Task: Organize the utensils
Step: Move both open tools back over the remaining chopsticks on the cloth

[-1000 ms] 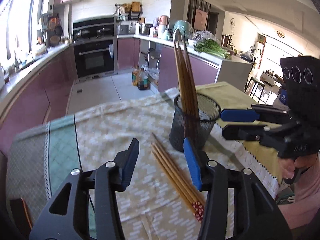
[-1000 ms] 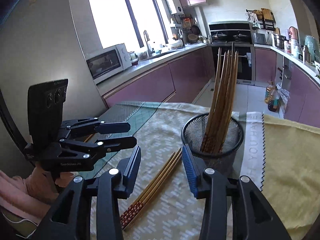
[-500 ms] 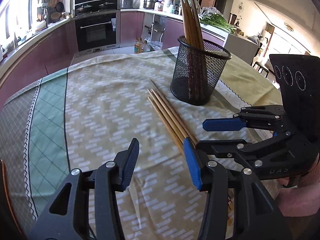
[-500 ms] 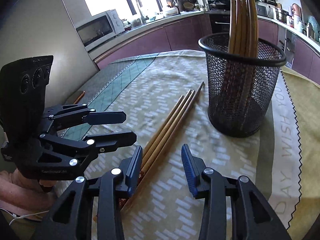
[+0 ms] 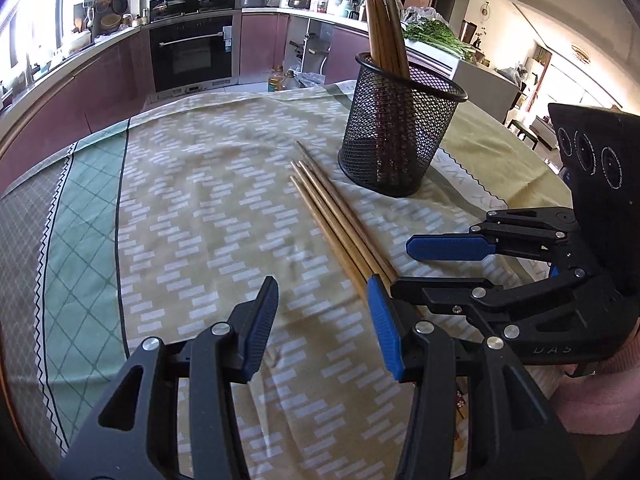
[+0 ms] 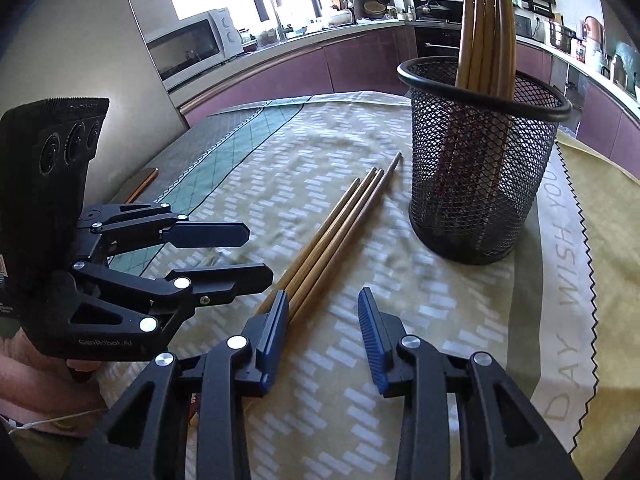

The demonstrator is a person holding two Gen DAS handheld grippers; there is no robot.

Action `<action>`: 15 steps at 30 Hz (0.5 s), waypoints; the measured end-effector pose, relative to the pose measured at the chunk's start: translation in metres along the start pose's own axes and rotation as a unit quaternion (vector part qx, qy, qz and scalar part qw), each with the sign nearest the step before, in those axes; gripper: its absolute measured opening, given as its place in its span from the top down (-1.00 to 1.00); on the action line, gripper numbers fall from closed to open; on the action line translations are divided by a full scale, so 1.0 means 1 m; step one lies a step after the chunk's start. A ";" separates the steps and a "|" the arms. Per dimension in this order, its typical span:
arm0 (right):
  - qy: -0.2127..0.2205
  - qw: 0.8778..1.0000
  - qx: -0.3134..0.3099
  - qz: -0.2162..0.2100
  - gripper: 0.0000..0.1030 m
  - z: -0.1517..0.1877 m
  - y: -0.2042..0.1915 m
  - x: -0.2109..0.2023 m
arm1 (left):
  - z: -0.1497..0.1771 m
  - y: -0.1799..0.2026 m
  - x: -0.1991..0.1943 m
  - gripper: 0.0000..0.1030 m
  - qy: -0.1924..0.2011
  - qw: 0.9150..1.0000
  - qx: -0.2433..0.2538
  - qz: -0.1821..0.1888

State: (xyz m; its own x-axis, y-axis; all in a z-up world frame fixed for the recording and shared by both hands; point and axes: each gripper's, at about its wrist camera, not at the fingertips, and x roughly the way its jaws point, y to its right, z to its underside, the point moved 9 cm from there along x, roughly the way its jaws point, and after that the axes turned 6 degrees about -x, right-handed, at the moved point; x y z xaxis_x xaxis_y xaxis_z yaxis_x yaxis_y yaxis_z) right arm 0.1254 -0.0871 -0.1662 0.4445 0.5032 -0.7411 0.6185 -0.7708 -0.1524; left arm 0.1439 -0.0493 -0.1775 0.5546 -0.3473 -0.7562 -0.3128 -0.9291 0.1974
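Loose chopsticks (image 5: 340,220) lie flat, tips toward holder (image 5: 400,136)

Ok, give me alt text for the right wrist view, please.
Four loose chopsticks lie side by side on a patterned tablecloth, beside a black mesh holder with more chopsticks standing in it. The right tongs hang open, just closing, over the bundle's near end; the left tongs sit open alongside.

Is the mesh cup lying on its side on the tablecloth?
No: the black mesh cup stands upright on the tablecloth, with chopsticks sticking up out of its open top.
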 end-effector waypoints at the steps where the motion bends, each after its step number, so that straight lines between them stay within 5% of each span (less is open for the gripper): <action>1: -0.001 1.000 -0.002 0.002 0.34 0.000 0.000 0.000 | 0.000 0.000 0.000 0.11 0.000 1.000 0.000 0.000; 15: -0.008 1.000 0.000 0.010 0.38 0.003 0.007 -0.001 | -0.001 0.005 0.010 0.11 -0.008 1.000 0.010 0.000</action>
State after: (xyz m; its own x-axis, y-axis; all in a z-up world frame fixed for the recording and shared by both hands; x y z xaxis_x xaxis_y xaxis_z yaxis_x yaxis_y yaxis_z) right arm 0.1269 -0.0939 -0.1683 0.4465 0.4822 -0.7537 0.6099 -0.7804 -0.1380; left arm 0.1485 -0.0577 -0.1836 0.5421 -0.3447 -0.7664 -0.3276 -0.9265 0.1850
